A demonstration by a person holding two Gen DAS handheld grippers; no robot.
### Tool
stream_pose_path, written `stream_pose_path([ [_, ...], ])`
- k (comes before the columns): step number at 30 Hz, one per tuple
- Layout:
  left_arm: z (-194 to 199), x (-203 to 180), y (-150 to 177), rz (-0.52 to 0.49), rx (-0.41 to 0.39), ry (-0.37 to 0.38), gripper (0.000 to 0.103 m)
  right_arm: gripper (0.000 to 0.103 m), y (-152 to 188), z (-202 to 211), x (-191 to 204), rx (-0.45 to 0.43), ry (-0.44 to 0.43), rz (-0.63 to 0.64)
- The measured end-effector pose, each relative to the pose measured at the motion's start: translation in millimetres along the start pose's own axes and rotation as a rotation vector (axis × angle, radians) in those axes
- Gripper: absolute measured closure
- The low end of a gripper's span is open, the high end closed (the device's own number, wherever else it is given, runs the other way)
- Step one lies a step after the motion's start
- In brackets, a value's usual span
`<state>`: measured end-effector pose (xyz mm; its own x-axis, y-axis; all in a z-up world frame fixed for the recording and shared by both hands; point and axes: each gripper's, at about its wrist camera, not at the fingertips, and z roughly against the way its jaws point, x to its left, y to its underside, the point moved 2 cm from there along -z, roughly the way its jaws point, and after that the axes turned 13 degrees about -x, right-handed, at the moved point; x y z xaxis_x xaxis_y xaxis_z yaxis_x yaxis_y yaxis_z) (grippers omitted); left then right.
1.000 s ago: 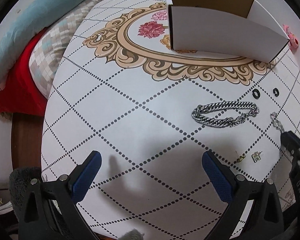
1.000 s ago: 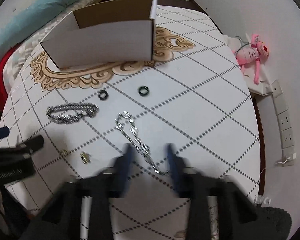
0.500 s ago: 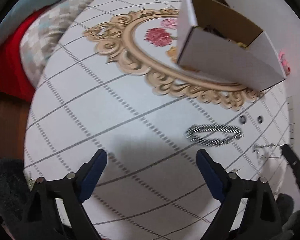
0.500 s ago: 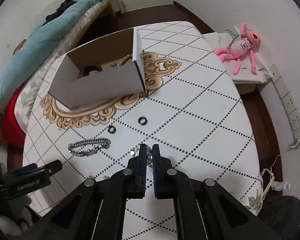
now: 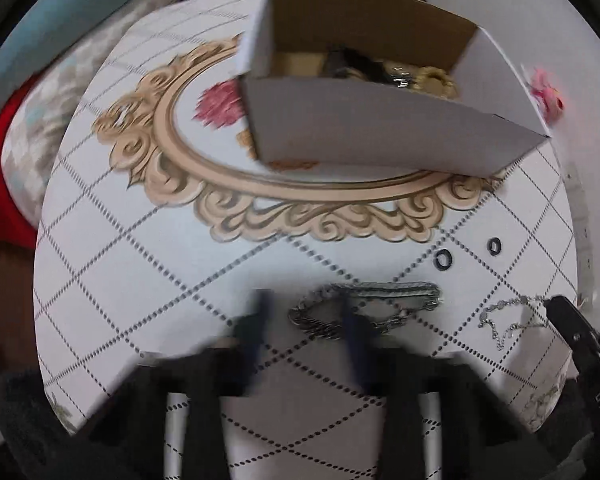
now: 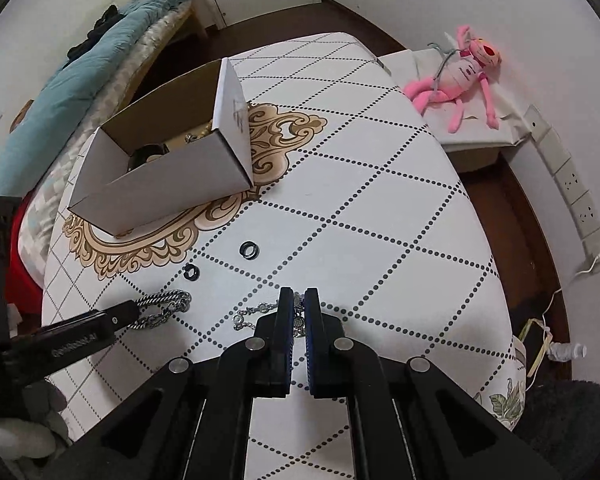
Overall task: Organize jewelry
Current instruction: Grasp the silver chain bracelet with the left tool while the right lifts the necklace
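**A:** Bedroom, mid-sort: where are the right tongs (image 6: 299,312)?

**B:** Low over the counter (image 6: 400,240), their blue pads nearly together on a thin silver chain (image 6: 256,314). One end of the chain sits between the pads; the rest trails left across the patterned cloth.

**A:** And the left tongs (image 5: 306,330)?

**B:** Blurred in their own view, partly spread, straddling one end of the heavy curb-link bracelet (image 5: 366,308). Nothing is gripped (the bracelet lies flat on the counter). From the right wrist view, a left finger (image 6: 112,318) reaches the bracelet's links.

**A:** The rest of the jewelry?

**B:** Two small black rings (image 6: 249,250) lie side by side, apart from each other, between the bracelet and the white cardboard box (image 6: 160,184). The box stands open on the gold scroll ornament, with dark and gold pieces inside, too small to identify.

**A:** Background?

**B:** A pink plush toy (image 6: 466,76) on a low stand by the wall, a teal blanket (image 6: 80,92) on the bed.
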<state>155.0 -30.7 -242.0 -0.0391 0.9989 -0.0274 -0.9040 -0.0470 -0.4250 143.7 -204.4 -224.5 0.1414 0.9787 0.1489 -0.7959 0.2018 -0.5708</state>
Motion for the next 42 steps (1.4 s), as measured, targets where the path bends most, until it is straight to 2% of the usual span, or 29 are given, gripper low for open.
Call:
stream_pose_path([
  [6,6,0,-7,0.014,-0.029,0.05,0.101,0.098,-1,3,1,-0.004,-0.014,-0.004],
  [18,63,14,-29,0.07,-0.128,0.159,0.101,0.098,-30,41,3,-0.074,-0.089,-0.043],
  [22,87,20,-38,0.076,-0.172,0.185,0.103,0.098,-43,55,8,-0.098,-0.123,-0.056],
  [27,125,19,-66,0.067,-0.256,0.237,0.103,0.098,-68,70,21,-0.133,-0.182,-0.052],
  [29,132,20,-76,0.066,-0.265,0.262,0.103,0.098,-81,76,29,-0.155,-0.199,-0.036],
  [32,127,27,-80,0.086,-0.254,0.265,0.098,0.098,-98,82,39,-0.176,-0.216,-0.015],
  [33,118,30,-77,0.095,-0.228,0.256,0.096,0.098,-100,82,41,-0.178,-0.219,-0.01],
  [34,108,32,-73,0.108,-0.203,0.252,0.087,0.098,-101,80,43,-0.175,-0.22,-0.009],
  [35,99,34,-68,0.118,-0.178,0.245,0.071,0.098,-100,78,44,-0.169,-0.22,-0.011],
  [36,89,35,-63,0.127,-0.155,0.24,0.066,0.098,-98,75,44,-0.163,-0.218,-0.013],
  [42,26,30,-29,0.133,0.0,0.206,0.066,0.098,-64,45,34,-0.08,-0.182,-0.048],
])
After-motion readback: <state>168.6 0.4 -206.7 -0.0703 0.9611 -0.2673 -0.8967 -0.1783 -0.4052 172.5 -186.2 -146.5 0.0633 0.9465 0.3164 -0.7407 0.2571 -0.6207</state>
